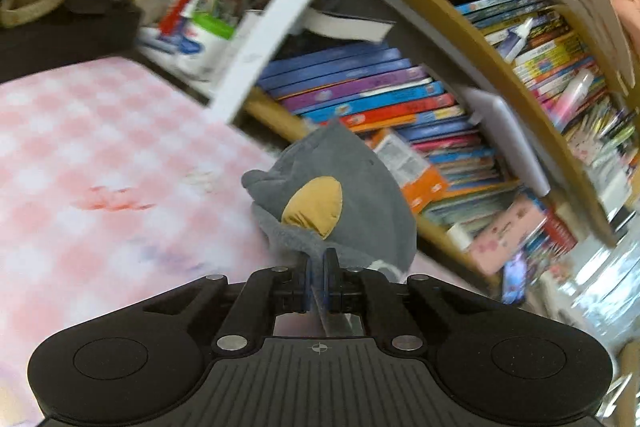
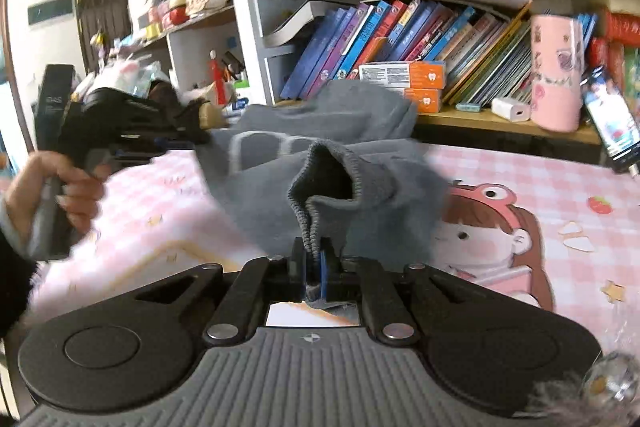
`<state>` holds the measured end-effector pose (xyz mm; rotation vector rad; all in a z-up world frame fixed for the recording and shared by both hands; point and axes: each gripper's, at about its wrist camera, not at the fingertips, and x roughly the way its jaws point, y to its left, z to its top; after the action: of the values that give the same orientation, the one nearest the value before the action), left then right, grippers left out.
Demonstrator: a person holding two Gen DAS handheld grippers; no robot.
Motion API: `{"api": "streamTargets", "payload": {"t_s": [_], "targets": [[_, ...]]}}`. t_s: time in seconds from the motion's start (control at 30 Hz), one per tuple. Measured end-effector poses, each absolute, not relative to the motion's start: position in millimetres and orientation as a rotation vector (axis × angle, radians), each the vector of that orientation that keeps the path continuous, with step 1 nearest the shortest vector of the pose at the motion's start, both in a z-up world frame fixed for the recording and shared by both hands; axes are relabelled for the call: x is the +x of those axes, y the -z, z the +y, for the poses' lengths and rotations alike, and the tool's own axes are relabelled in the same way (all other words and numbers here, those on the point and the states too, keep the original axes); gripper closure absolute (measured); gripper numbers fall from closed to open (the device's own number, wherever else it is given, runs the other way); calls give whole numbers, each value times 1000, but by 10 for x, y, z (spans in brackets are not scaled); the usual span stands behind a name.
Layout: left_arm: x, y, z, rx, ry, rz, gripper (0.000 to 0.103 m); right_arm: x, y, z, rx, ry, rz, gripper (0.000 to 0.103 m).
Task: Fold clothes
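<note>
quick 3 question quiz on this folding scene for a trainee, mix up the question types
1. True or false: both grippers are shut on the grey garment.
2. What does the right gripper pinch? A) ribbed cuff B) hood C) zip
3. Fill in: the garment hangs over a pink ______ cloth.

Key:
1. True; the left gripper also clamps grey fabric.
2. A
3. checked

A home study corner: crammed children's bookshelves [image 2: 420, 39] behind a desk with a pink cartoon mat [image 2: 520, 227].
</note>
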<state>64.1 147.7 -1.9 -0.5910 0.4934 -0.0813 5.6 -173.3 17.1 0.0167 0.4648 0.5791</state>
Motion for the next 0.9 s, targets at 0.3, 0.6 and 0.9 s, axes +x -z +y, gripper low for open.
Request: {"api": "streamTargets", "payload": {"t_s": [0.3,0.6,0.9], "targets": [[253,206,1446,-481,60,560,93,4,-200,-1638,-49,-563,457,96],[475,379,1754,-745,29,625,41,199,-169,-1493,-40,-547,468,32],[599,530,1905,-1010,62,610,41,481,-59,-1207,-119,-628,538,29]]}}
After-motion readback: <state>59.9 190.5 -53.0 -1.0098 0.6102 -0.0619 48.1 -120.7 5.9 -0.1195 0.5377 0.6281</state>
